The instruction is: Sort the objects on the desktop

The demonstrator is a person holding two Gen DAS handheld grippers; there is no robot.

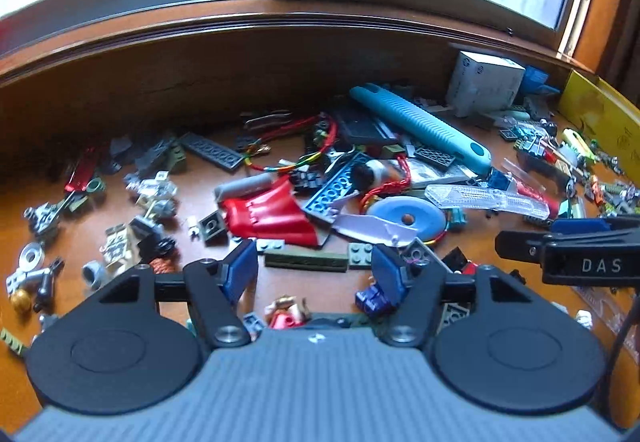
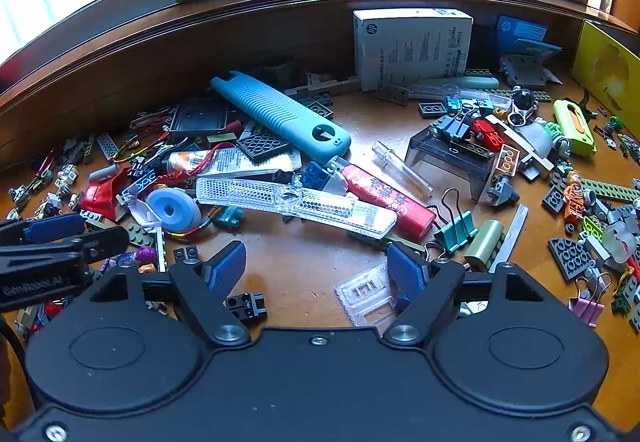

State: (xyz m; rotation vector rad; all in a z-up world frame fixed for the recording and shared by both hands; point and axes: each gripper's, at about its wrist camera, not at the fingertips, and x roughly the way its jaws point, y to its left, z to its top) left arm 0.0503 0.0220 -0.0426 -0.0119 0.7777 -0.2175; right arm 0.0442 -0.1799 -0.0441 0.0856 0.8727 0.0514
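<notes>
Wooden surface [image 2: 312, 266] cluttered, nothing sorted yet.
Your left hand-held gripper [image 1: 316, 268] and right hand-held gripper [image 2: 316, 268] gape empty; pick the olive bar [image 1: 306, 262] just ahead of the left.

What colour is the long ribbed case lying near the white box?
Teal ribbed case, clearest in the right wrist view.

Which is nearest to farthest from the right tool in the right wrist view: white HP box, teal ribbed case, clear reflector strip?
1. clear reflector strip: lying just beyond the open right tool, mid-desk.
2. teal ribbed case: behind the strip, angled towards the back left.
3. white HP box: standing at the back by the wooden sill, right of centre.
</notes>
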